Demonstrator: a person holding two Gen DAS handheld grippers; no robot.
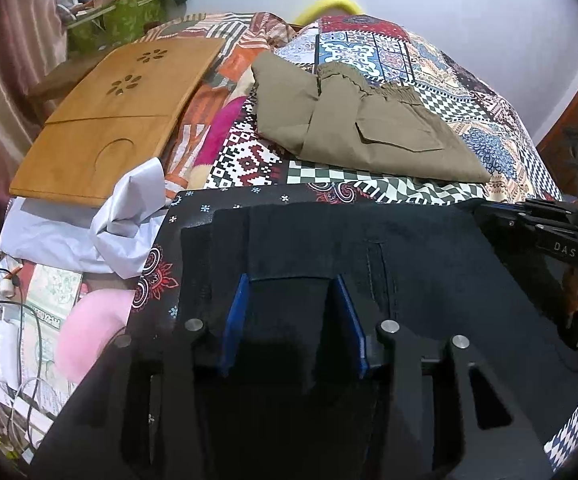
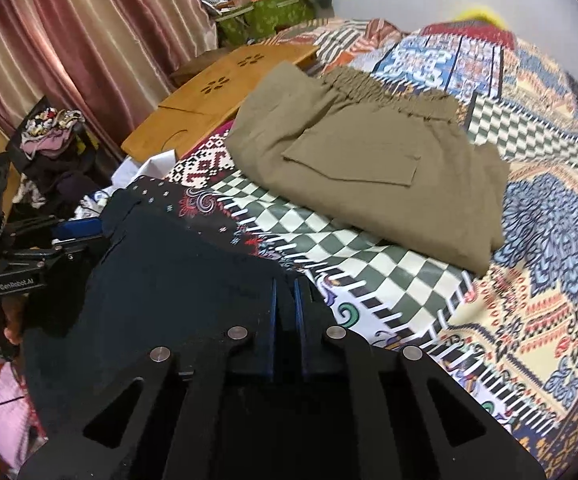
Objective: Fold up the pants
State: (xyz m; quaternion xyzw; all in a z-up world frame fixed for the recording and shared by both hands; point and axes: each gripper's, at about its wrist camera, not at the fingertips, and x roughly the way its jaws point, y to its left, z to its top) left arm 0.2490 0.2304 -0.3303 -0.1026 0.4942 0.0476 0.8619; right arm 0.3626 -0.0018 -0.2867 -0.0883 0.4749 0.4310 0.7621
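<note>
Dark pants: a matte navy-black pair (image 1: 369, 248) lies flat on the bed's near edge, its cloth smooth, with a stitched welt pocket slit showing; a squared fold of it reaches up between the left fingers.
Left hand-held gripper: (image 1: 293, 280) black plates with steel pins and blue pads; the fingers (image 1: 235, 312) stand well apart, with the dark cloth lying between them, not pinched.
Right hand-held gripper: (image 2: 285, 284) the blue-edged fingers (image 2: 299, 300) are drawn close, a narrow gap left between them; dark cloth sits in that gap, but I cannot tell whether it is pinched.
Khaki pants: a folded olive-tan pair (image 2: 369, 168) rests farther up the bed, apart from the dark pair, with a gathered elastic waistband and a flat patch pocket.
Bedspread: (image 2: 389, 272) patchwork print of checks, diamonds and floral medallions.
Wooden board: (image 1: 121, 120) smooth amber wood with flower-shaped cut-outs, lying at the bed's left side.
Curtain: (image 2: 89, 40) glossy pink, in vertical folds.
</note>
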